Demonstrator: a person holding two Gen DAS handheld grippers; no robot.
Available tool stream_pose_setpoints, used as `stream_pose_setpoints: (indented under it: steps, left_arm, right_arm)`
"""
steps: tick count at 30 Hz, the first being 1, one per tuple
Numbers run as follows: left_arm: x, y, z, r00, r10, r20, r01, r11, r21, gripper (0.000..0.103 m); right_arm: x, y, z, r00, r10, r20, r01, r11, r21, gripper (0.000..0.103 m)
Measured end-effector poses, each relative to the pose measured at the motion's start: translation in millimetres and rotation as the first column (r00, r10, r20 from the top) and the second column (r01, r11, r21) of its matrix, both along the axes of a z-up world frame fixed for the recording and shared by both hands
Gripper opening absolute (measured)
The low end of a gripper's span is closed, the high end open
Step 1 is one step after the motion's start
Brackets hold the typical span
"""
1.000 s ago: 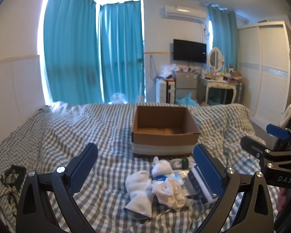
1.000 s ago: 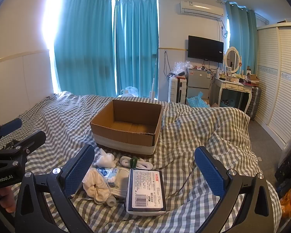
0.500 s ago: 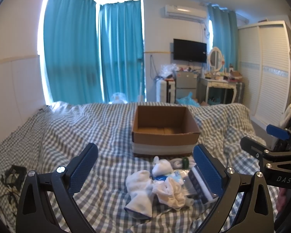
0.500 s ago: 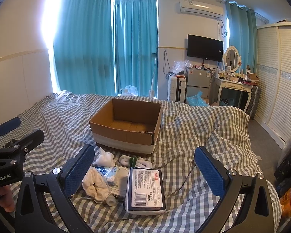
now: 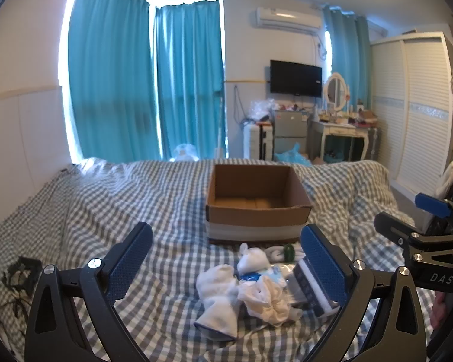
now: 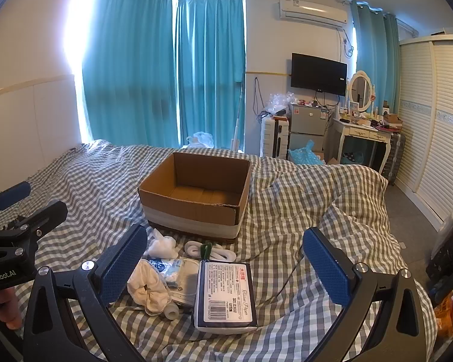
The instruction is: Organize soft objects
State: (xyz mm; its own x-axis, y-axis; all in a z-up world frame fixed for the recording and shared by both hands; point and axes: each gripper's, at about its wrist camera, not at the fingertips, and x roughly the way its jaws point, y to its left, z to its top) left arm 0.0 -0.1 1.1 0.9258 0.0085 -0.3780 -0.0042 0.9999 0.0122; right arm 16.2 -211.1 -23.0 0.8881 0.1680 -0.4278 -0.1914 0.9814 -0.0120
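An open, empty cardboard box stands on the checked bed. In front of it lies a heap of soft things: a white sock, a cream scrunchie, a small white bundle, a white roll with a green band, a clear packet and a tissue pack. My left gripper is open and empty above the heap. My right gripper is open and empty above the tissue pack.
The checked bedspread covers the bed, with folds at the right. A dark cable and small object lie at the bed's left. Beyond the bed are teal curtains, a small fridge, a dressing table and a wardrobe.
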Motion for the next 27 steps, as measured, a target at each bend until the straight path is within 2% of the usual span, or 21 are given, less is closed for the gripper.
stream_pose_setpoints:
  steps: [27]
  left_arm:
    - [-1.1, 1.0, 0.7, 1.0, -0.008, -0.003, 0.008, 1.0, 0.0, 0.101]
  right_arm:
    - [0.8, 3.0, 2.8, 1.0, 0.003, -0.007, -0.003, 1.0, -0.006, 0.103]
